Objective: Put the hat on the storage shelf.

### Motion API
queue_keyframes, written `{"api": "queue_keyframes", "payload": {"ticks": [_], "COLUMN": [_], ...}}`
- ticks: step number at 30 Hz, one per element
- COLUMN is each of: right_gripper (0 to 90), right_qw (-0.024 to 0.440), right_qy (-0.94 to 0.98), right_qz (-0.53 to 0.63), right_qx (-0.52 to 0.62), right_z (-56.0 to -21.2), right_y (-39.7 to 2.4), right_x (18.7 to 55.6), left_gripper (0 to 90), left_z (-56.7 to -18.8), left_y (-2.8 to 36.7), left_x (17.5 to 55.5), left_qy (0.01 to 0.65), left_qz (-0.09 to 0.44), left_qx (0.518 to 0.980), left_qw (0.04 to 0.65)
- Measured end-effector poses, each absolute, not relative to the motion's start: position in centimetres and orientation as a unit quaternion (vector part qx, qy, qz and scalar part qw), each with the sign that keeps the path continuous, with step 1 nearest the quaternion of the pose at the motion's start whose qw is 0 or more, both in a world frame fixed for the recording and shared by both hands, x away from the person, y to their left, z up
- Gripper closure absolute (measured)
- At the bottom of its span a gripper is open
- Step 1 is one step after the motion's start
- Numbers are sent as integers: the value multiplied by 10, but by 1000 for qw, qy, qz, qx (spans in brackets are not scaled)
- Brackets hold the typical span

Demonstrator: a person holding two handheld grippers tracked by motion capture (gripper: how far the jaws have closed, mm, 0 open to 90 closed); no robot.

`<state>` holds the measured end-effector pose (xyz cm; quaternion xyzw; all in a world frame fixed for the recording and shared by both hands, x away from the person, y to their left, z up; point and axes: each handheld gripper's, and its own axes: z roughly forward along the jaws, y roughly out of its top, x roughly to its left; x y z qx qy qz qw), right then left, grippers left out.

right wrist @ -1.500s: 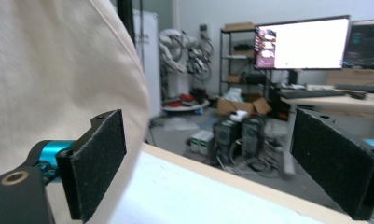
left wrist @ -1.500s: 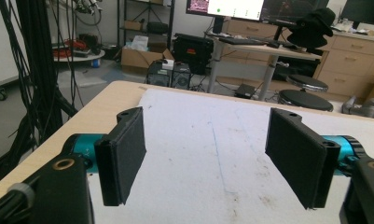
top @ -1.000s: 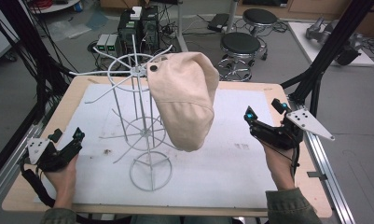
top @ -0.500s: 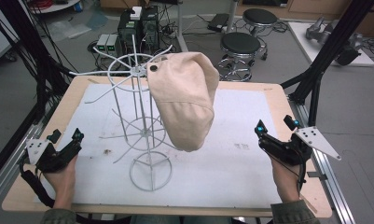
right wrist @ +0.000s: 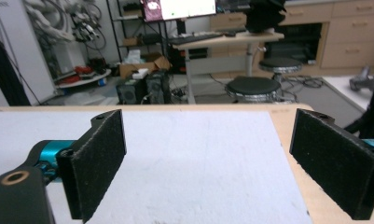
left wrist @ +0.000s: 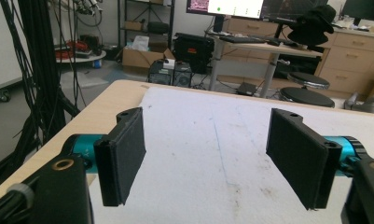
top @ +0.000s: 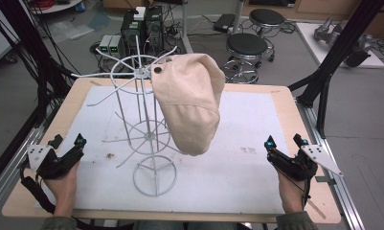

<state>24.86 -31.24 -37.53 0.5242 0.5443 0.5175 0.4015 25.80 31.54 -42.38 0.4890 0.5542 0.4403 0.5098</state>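
Observation:
A beige cap [top: 189, 103] hangs on a white wire rack [top: 149, 139] that stands in the middle of the table. My left gripper [top: 68, 145] rests near the table's front left corner, open and empty, well left of the rack. In the left gripper view its black pads [left wrist: 121, 158] stand wide apart over the white mat [left wrist: 212, 140]. My right gripper [top: 285, 142] sits near the front right, open and empty, to the right of the cap. Its pads [right wrist: 98, 158] frame bare mat [right wrist: 198, 158] in the right gripper view.
The white mat [top: 247, 124] covers most of the wooden table [top: 295, 115]. Black frame poles [top: 333, 62] rise at the right and left sides. Stools [top: 247, 45] and computer boxes [top: 137, 28] stand on the floor beyond the far edge.
My right gripper has pulled back from beside the cap toward the front right of the table and come down. The left gripper has barely moved.

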Motion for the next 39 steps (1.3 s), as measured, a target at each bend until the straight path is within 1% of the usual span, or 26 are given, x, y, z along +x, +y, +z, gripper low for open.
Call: {"api": "queue_keyframes", "payload": {"ticks": [3,10,19,21,28,29,39], "right_gripper": [96,96,97,96,97,97,97], "right_qw": [414,436,433,429,434,441,442], "right_qy": [544,531,509,507,510,514,528], "right_qz": [507,501,497,500,496,492,484], "right_qx": [525,525,553,556,553,548,541], "right_z": [-387,-402,-420,-421,-422,-422,-424], "right_y": [-311,-312,-317,-318,-316,-316,-313], "right_x": [251,253,252,251,248,249,250], "left_gripper": [282,282,280,278,278,278,278], "left_z": [-425,-427,-431,-431,-432,-432,-432], "left_y": [316,314,312,311,311,311,310], "left_x": [257,256,255,255,255,255,254], "left_qy": [555,554,555,554,554,554,552], "left_qz": [440,436,433,433,432,433,432], "left_qx": [489,496,498,501,499,499,501], "left_qw": [510,507,506,505,507,507,508]}}
